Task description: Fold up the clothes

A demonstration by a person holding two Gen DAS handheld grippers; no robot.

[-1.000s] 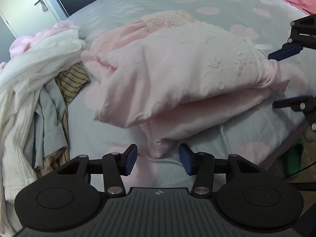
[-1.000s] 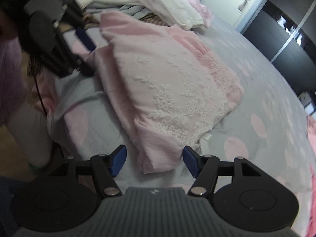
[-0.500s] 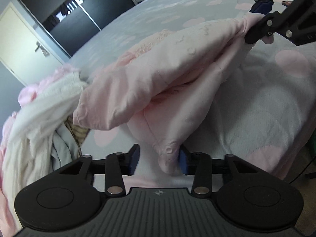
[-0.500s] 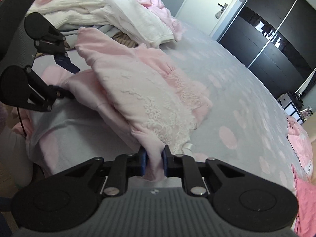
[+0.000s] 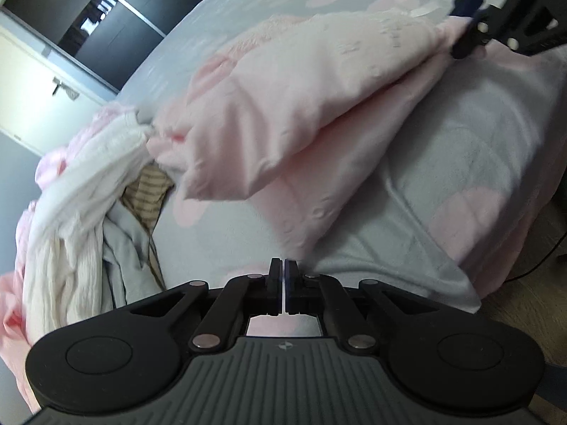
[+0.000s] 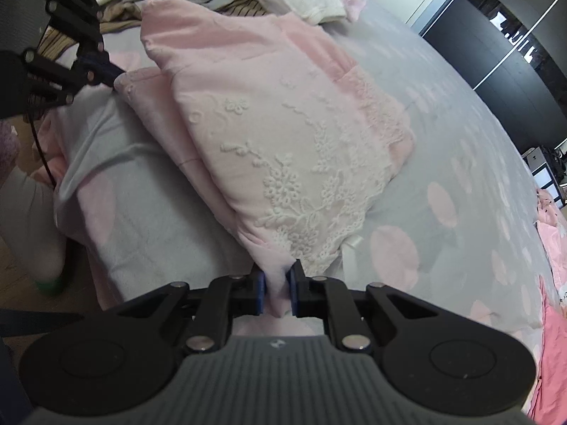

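i've got the pink garment (image 6: pixel 283 134) lying half-folded on the bed (image 6: pixel 443 113), near its front edge, lace-trimmed layer on top. my right tongs (image 6: pixel 275 292) are closing on the near corner; a tuck of pink cloth sits between the blue pads (image 6: pixel 261 292) and they already press on it.

my left tongs (image 5: pixel 284 285) are pressed fully together. in the left wrist view only a thin pale line shows between the pads, with the garment's lower layer running down toward the tips. from the right wrist view those tongs (image 6: pixel 102 67) meet the far corner of that lower layer, so i judge they pinch a thin edge of it, though i can't confirm how much cloth is in there.

to do this step well, i'd first test both grips with a small lift before committing, since the left bite looks shallow and could slip. then raise both corners together, keeping the edge between them lightly taut and level, so the layers don't skew. i'd carry the edge over in one smooth arc and lay it flush with the opposite side, watching that the lace layer doesn't slide off. the pile of white and grey clothes (image 5: pixel 81 212) lies just beside the garment's left end, so i'd keep the fold clear of it.
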